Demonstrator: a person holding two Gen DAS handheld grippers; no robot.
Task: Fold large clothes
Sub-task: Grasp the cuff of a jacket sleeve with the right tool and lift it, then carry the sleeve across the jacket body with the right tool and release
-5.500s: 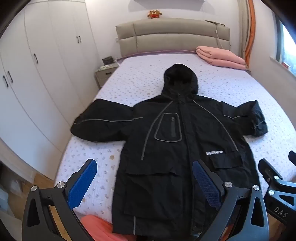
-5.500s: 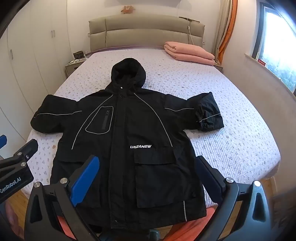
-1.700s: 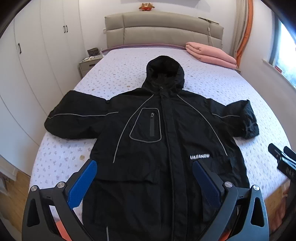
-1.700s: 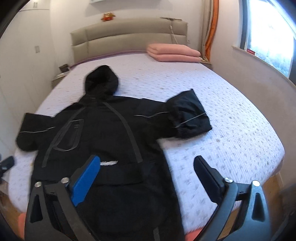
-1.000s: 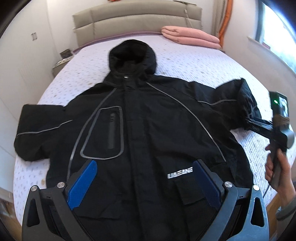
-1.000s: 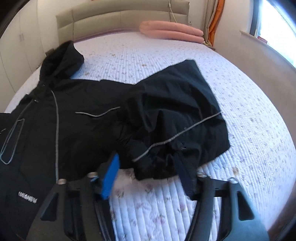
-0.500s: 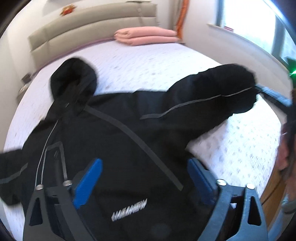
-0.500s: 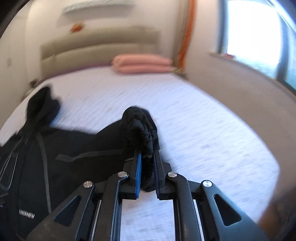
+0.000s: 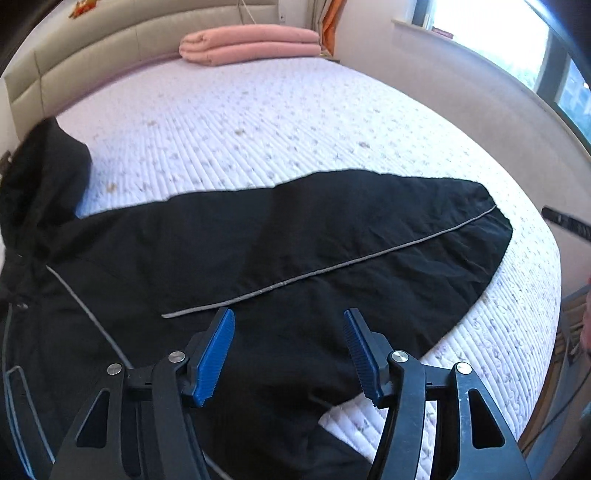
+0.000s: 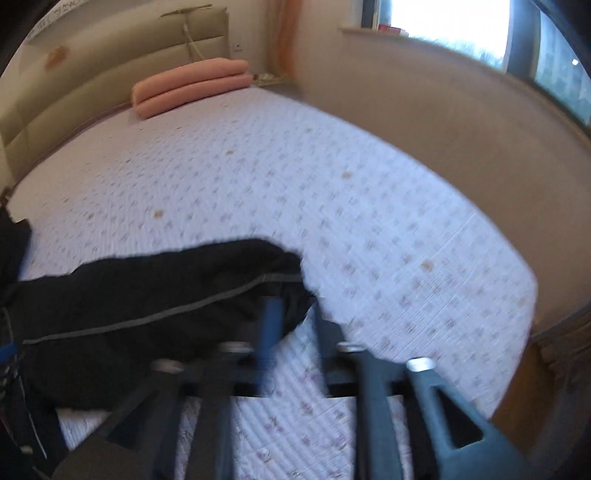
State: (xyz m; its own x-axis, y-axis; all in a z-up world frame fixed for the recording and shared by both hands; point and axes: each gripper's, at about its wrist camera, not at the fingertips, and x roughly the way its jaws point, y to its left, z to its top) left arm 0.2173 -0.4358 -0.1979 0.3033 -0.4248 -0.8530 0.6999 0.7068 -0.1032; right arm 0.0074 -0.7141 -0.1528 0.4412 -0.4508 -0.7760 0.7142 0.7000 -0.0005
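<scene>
We see a black jacket (image 9: pixel 258 266) lying flat on the bed (image 9: pixel 295 122). One sleeve (image 9: pixel 388 236) lies stretched out flat across the bed, and its end comes close to the bed's edge. A thin grey stripe (image 9: pixel 332 269) runs along the sleeve. The hood (image 9: pixel 44 162) lies at the far left of our left view.

Our left gripper (image 9: pixel 289 354) is over the jacket, near where the sleeve joins the body. Its blue fingers (image 9: pixel 216 354) are spread apart and hold nothing.

Our right gripper (image 10: pixel 291 328) is at the end of the sleeve (image 10: pixel 166 291). This view is blurry. Its fingers (image 10: pixel 271 321) stand a little apart, with bed cover showing in the gap. We cannot tell if they pinch the sleeve end or not. In the left view only a dark tip of the right gripper shows at the right edge.

A pink folded blanket (image 9: pixel 251 42) lies at the top of the bed, next to the beige headboard (image 9: pixel 92 51). A bright window (image 10: pixel 461 26) is on the right wall. A small orange toy (image 9: pixel 79 7) sits above the headboard.
</scene>
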